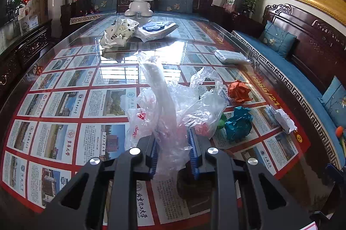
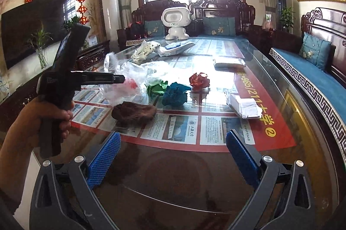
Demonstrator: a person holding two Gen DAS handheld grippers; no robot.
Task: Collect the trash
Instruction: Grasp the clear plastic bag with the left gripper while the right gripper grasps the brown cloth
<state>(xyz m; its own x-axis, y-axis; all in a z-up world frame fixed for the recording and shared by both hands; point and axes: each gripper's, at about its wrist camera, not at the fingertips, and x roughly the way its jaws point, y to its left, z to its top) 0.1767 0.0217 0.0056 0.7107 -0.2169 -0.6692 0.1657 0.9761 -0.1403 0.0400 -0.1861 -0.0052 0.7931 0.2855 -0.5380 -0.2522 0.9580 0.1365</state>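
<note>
Left claw clamped on the clear plastic bag, right claw empty above the glass-topped bench.

The left claw (image 1: pixel 173 154) pinches the clear plastic bag (image 1: pixel 170 109), presumably to hold it for filling; the right claw (image 2: pixel 173 156), fingers apart, faces the crumpled teal (image 2: pixel 175 94), green (image 2: pixel 156 88) and red paper balls (image 2: pixel 199 81) awaiting collection just beside the bag.

A glass-topped table (image 2: pixel 216 176) carries crumpled paper balls (image 2: pixel 175 94), plastic bags (image 2: pixel 129 76), a brown cloth (image 2: pixel 134 112) and a white toy robot (image 2: pixel 176 23).
</note>
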